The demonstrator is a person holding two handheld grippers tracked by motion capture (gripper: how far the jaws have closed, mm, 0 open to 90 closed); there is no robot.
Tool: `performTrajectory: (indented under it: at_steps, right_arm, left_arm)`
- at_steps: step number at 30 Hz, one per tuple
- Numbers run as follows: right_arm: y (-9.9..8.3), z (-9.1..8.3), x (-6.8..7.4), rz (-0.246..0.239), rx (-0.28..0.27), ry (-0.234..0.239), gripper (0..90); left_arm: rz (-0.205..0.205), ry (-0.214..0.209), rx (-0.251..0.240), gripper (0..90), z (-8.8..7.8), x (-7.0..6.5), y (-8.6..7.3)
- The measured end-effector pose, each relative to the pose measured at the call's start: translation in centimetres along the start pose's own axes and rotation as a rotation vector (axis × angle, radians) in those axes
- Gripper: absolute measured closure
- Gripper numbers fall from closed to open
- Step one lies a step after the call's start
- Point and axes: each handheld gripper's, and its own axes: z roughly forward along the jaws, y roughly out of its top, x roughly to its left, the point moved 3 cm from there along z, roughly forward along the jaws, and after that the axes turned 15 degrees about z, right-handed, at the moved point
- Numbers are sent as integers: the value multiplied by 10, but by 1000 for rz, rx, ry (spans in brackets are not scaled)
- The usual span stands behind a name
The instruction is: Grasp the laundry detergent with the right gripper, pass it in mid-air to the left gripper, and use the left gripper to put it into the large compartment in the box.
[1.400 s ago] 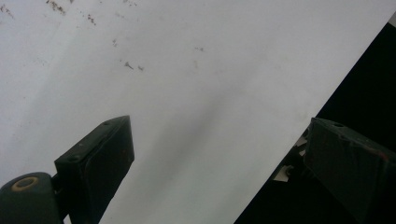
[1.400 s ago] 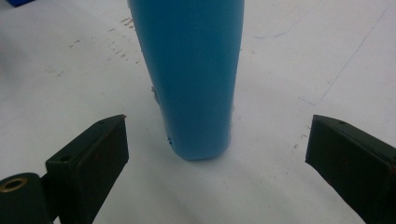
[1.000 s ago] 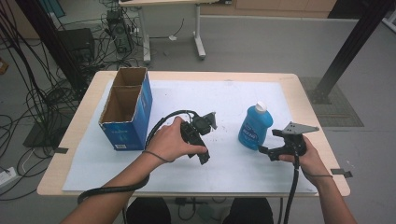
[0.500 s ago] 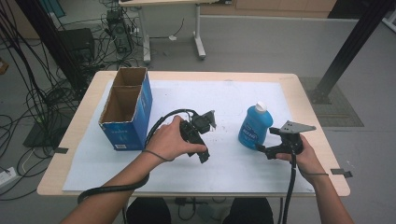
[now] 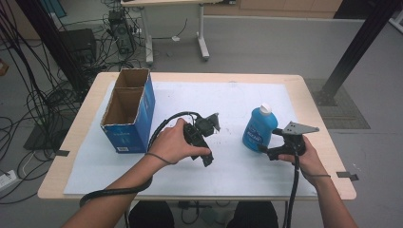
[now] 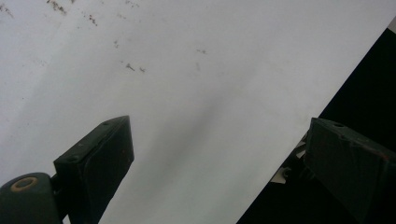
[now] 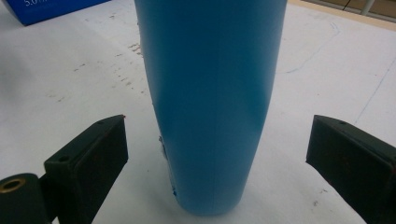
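A blue plastic bottle [image 5: 259, 129] with a white cap stands upright on the white sheet, right of centre. In the right gripper view the bottle [image 7: 210, 93] rises between the two jaws, which stand wide apart on either side of its base without touching it. My right gripper [image 5: 264, 151] is open and sits just in front of the bottle. My left gripper [image 5: 207, 159], held in a hand at mid-table, is open too. Its jaws [image 6: 219, 149] hang over bare white sheet with nothing between them.
An open blue cardboard box [image 5: 128, 114] with two empty compartments stands at the left of the white sheet [image 5: 237, 95]. The sheet's near edge and the dark drop beyond it [image 6: 355, 84] lie close to the left gripper. Cables trail from both grippers.
My right gripper has slid slightly left, closer around the bottle's base. The bottle and the left hand have stayed put.
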Motion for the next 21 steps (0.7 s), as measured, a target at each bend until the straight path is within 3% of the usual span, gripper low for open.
performTrajectory:
  at_steps: [21]
  right_arm:
    - [-5,11,0,4,-29,11,57]
  left_arm:
    - [-4,1,-5,87,-2,1,0]
